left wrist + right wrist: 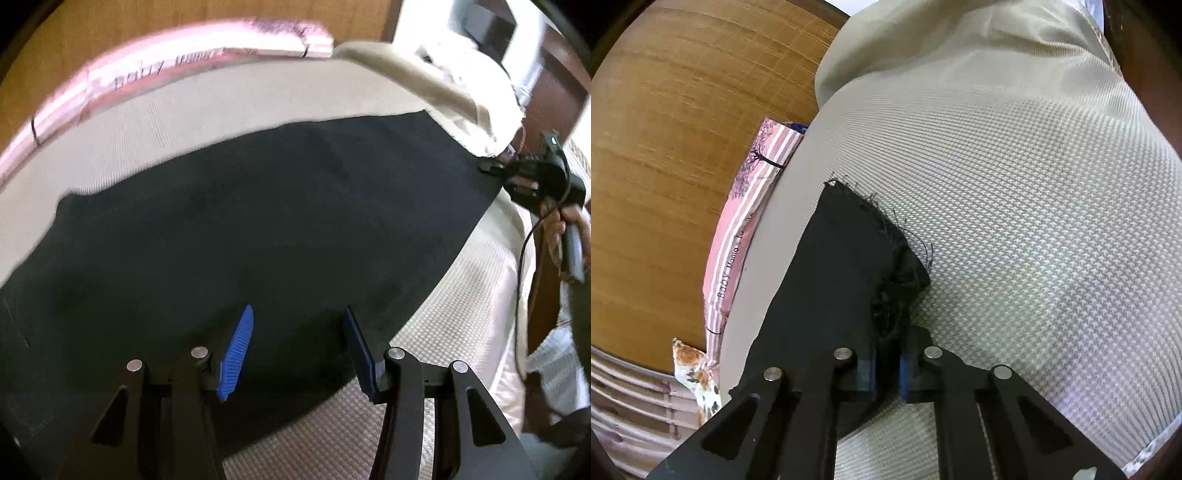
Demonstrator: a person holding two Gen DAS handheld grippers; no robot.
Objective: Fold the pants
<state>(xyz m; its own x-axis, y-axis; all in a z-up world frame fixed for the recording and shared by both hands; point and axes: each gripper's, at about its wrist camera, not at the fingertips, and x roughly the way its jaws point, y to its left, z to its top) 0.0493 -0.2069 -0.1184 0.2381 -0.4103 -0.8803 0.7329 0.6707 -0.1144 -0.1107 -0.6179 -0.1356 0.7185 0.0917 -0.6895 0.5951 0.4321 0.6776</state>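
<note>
- One pair of black pants (258, 206) lay spread flat across the bed (461, 325), its frayed hem (871, 210) reaching toward the bed's far end.
- Soft, light and floppy by the look of it; hems and waistband seemed the surest holds.
- The right hand-held gripper (886, 373) was clenched on the hem corner.
- The left hand-held gripper (295, 350) hung released above the near edge.
- One pink striped cushion (192, 55) lined the bed's far side.
</note>
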